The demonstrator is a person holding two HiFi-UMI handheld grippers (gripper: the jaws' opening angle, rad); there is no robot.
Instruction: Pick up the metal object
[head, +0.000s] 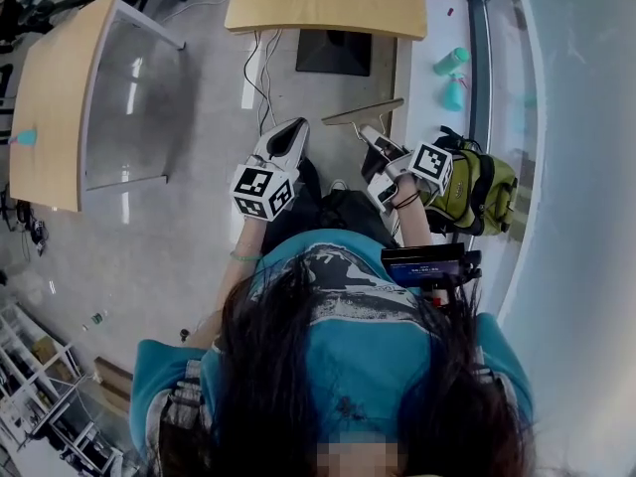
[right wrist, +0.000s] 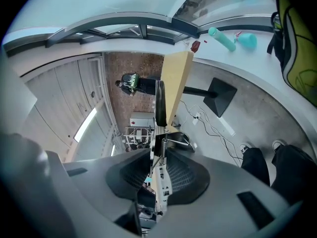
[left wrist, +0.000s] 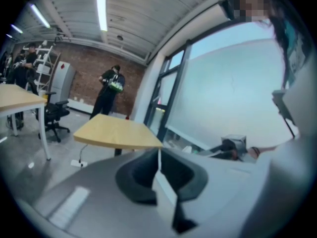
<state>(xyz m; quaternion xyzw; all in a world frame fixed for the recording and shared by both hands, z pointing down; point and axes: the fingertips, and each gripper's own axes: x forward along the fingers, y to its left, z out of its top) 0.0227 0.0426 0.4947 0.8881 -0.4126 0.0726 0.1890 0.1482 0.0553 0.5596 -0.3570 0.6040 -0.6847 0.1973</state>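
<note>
The metal object (head: 364, 113) is a thin, flat, shiny piece with a small spring. It is held up in the air, in front of the person's body. My right gripper (head: 372, 139) is shut on it. In the right gripper view the metal object (right wrist: 160, 105) stands edge-on between the ribbed pads (right wrist: 181, 175), and its dark blade sticks out beyond my right gripper (right wrist: 158, 158). My left gripper (head: 291, 133) hovers to the left of it, apart from it, with nothing in it. In the left gripper view my left gripper (left wrist: 158, 158) has its pads pressed together.
A wooden table (head: 328, 0) with a black foot plate (head: 334, 52) stands ahead, and cables (head: 260, 78) lie on the floor. Another table (head: 55, 97) is at the left. A yellow-green backpack (head: 479, 193) and teal bottles (head: 452, 64) sit on the sill at the right. A person (left wrist: 110, 90) stands far off.
</note>
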